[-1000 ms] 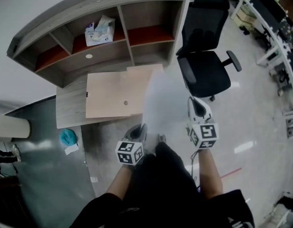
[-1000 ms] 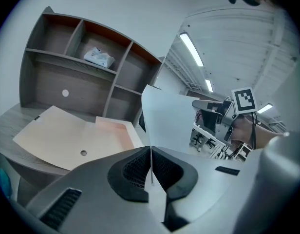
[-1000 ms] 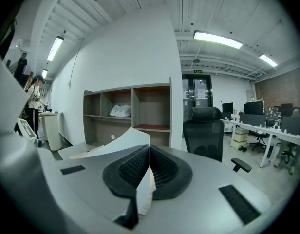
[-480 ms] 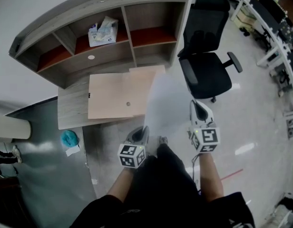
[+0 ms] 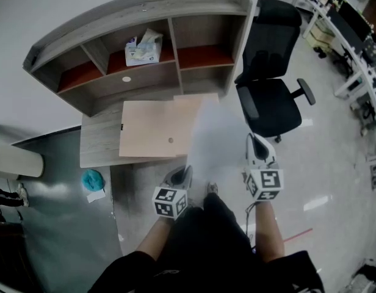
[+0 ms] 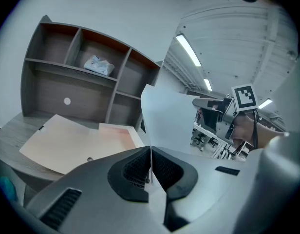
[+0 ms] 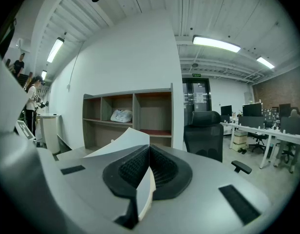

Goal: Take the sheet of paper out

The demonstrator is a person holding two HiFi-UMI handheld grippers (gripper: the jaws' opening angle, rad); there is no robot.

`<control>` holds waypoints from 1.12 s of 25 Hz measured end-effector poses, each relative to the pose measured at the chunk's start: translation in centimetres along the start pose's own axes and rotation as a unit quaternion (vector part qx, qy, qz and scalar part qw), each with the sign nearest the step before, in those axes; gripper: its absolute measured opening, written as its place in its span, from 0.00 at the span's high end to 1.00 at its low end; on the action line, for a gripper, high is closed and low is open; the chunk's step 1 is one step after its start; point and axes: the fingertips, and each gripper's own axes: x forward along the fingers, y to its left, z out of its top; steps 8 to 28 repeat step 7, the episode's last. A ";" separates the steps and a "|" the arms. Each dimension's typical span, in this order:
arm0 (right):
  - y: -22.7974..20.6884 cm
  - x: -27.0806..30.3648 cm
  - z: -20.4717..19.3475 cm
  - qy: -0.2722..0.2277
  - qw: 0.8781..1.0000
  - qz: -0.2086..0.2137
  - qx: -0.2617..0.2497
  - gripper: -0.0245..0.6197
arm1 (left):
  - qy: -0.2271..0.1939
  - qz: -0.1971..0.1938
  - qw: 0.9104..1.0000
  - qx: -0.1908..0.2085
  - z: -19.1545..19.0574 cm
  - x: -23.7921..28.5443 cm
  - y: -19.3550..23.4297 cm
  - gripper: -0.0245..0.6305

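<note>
One sheet pinched: left fingers, right fingers.

Matt white paper sheet, grey wood-grain desk, glossy smooth floor

White sheet of paper, gently curved, aloft before the counter, near corners clamped in left gripper and right gripper.

Sheet of paper: plain white. Folders at its 10 o'clock: pale beige-pink. Shelf unit: grey woodgrain, red-brown shelf boards. Office chair: black. Left gripper and right gripper: grey, black ribbed pads, cubes with black-and-white square markers. Crumpled object on the floor: teal.
</note>
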 end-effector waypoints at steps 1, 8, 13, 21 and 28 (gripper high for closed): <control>0.0 0.1 0.0 -0.001 1.000 -0.001 0.001 0.94 | -0.001 0.001 1.000 0.002 0.1 0.0 0.1 0.89; -0.8 -0.1 -0.4 0.013 1.000 0.008 -0.008 0.94 | -0.004 0.006 1.000 -0.022 -0.7 0.2 -0.9 0.89; -0.8 -0.1 -0.4 0.013 1.000 0.008 -0.008 0.94 | -0.004 0.006 1.000 -0.022 -0.7 0.2 -0.9 0.89; -0.8 -0.1 -0.4 0.013 1.000 0.008 -0.008 0.94 | -0.004 0.006 1.000 -0.022 -0.7 0.2 -0.9 0.89; -0.8 -0.1 -0.4 0.013 1.000 0.008 -0.008 0.94 | -0.004 0.006 1.000 -0.022 -0.7 0.2 -0.9 0.89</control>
